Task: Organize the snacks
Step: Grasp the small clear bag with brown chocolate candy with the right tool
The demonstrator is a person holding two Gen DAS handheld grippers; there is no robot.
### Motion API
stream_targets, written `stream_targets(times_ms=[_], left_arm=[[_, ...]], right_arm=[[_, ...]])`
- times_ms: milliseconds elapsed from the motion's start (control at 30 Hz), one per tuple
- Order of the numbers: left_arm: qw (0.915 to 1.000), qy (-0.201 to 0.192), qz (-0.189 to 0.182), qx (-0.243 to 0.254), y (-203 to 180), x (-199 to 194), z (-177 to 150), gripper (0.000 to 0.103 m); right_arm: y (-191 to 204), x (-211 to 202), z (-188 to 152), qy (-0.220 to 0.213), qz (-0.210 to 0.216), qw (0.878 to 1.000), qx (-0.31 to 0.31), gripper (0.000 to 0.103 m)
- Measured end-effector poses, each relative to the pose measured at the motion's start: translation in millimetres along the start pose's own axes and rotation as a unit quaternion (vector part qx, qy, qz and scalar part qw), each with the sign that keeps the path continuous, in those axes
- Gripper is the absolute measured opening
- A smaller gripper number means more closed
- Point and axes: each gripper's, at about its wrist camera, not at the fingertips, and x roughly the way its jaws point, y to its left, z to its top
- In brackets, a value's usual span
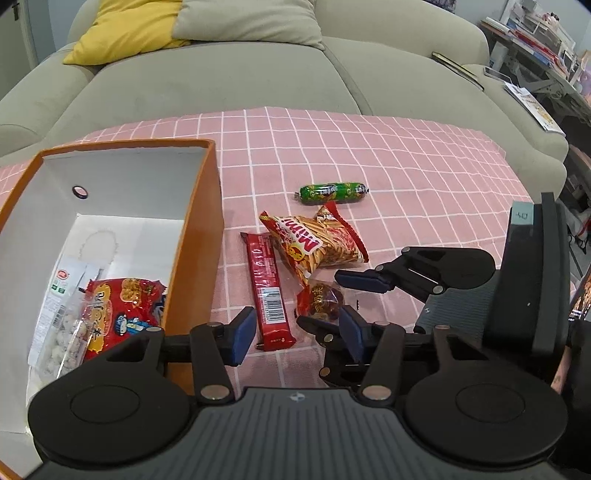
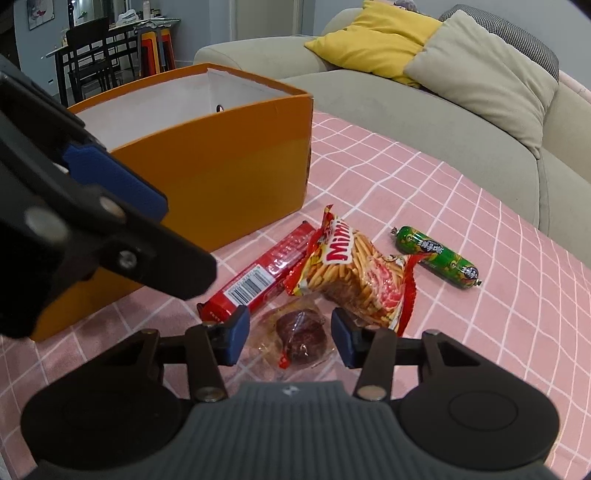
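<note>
An orange box [image 1: 195, 236] with a white inside stands at the left and holds a red snack bag [image 1: 118, 314] and a clear bag of white pieces [image 1: 61, 332]. On the pink checked cloth lie a red bar [image 1: 269, 291], a Mimi stick-snack bag [image 1: 317, 245], a green sausage [image 1: 332, 193] and a small clear-wrapped dark snack [image 1: 323, 301]. My left gripper [image 1: 295, 334] is open over the bar's near end. My right gripper [image 2: 290, 339] is open with its fingers either side of the dark snack [image 2: 301, 334], not closed on it. The right gripper shows in the left wrist view [image 1: 332, 295].
A beige sofa [image 1: 236, 74] with a yellow cushion [image 1: 125, 29] and a beige cushion runs along the cloth's far edge. The orange box [image 2: 207, 177] stands just left of the snacks. The bar [image 2: 258, 280], Mimi bag [image 2: 354, 273] and sausage [image 2: 437, 258] lie ahead of the right gripper.
</note>
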Motion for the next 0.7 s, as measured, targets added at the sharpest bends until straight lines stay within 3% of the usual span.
stream_targets(times_ms=[300, 700], left_arm=[[0.9998, 0.016, 0.007, 0.004, 0.5, 6.5, -4.7, 0.061], [0.9996, 0.025, 0.010, 0.009, 0.9, 8.9, -6.9, 0.061]], right_arm=[[-2.4, 7.1, 3.5, 0.011, 0.003, 1.000, 0.014, 0.050], [-0.3, 3.5, -1.7, 0.031, -0.025, 0.999, 0.016, 0.045]])
